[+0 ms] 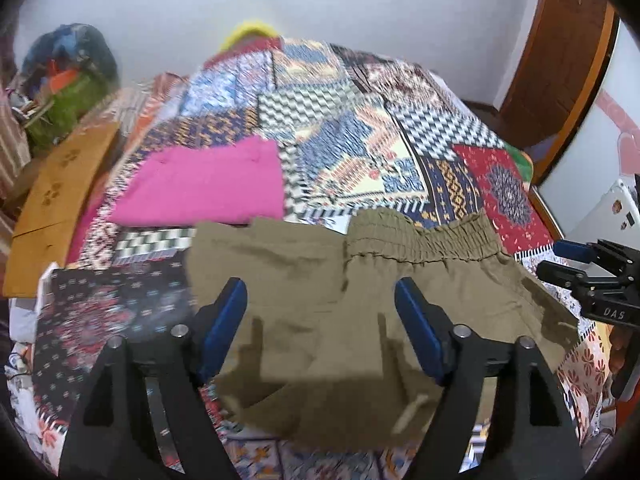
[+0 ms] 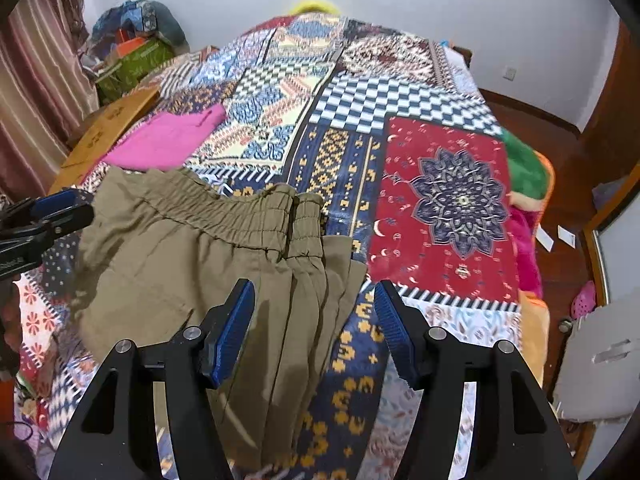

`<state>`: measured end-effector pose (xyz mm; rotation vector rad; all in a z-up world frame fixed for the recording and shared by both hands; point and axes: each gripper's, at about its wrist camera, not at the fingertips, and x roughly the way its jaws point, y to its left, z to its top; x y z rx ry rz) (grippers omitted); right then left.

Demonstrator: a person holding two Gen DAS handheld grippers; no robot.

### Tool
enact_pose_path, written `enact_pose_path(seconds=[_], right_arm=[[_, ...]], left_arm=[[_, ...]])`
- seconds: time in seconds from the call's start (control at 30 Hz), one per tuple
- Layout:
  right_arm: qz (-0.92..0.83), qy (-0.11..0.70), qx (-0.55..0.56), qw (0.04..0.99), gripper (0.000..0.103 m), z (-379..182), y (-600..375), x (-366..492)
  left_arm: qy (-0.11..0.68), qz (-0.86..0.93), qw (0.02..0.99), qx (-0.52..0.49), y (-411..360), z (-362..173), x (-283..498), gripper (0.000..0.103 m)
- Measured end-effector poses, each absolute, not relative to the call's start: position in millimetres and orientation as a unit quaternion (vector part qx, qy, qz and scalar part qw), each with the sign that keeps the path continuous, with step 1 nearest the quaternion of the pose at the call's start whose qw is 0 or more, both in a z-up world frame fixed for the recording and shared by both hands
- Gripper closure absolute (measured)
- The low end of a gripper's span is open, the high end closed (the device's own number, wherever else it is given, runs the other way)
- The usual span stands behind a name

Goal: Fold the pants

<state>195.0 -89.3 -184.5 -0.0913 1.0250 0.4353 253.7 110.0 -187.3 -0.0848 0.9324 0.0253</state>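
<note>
Olive-green pants (image 1: pixel 312 280) lie partly folded on a patchwork bedspread (image 1: pixel 344 128), with the elastic waistband (image 1: pixel 420 236) toward the far side. My left gripper (image 1: pixel 320 312) hovers over their middle, open, its blue pads apart and nothing pinched between them. In the right wrist view the pants (image 2: pixel 180 248) spread to the left, and their waistband (image 2: pixel 240 212) is bunched in folds. My right gripper (image 2: pixel 314 316) stands open over the pants' right edge, with the fabric under its left finger only. Each gripper also shows at the edge of the other's view: the right gripper (image 1: pixel 580 268) and the left gripper (image 2: pixel 52 212).
A folded pink garment (image 1: pixel 208 184) lies on the bedspread beyond the pants. A cardboard box (image 1: pixel 56 208) leans at the bed's left side, with bags (image 1: pixel 68 80) piled behind it. A grey cushion (image 2: pixel 600 360) and wooden floor (image 2: pixel 560 208) are to the right of the bed.
</note>
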Motion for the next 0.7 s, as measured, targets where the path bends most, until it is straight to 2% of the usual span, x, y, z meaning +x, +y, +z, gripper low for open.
enact_pose_path(seconds=[0.2,0.43,0.7], right_arm=[[0.210,0.477,-0.022,0.853,0.042,-171.5,-94.4,180.0],[0.209,0.490,-0.007,0.846,0.033,-183.3,-87.1,167.3],[0.212,0.524,0.004,0.825,0.033,-213.4,-75.5,175.7]], left_arm=[[0.431,0.030,0.900,-0.057,141.0,-174.7,221.4,0.011],[0.474,0.033,0.873,-0.112,173.0,-207.0,207.5,0.010],[0.517,-0.014,0.839,-0.170,178.9,-256.3,223.2,0.010]])
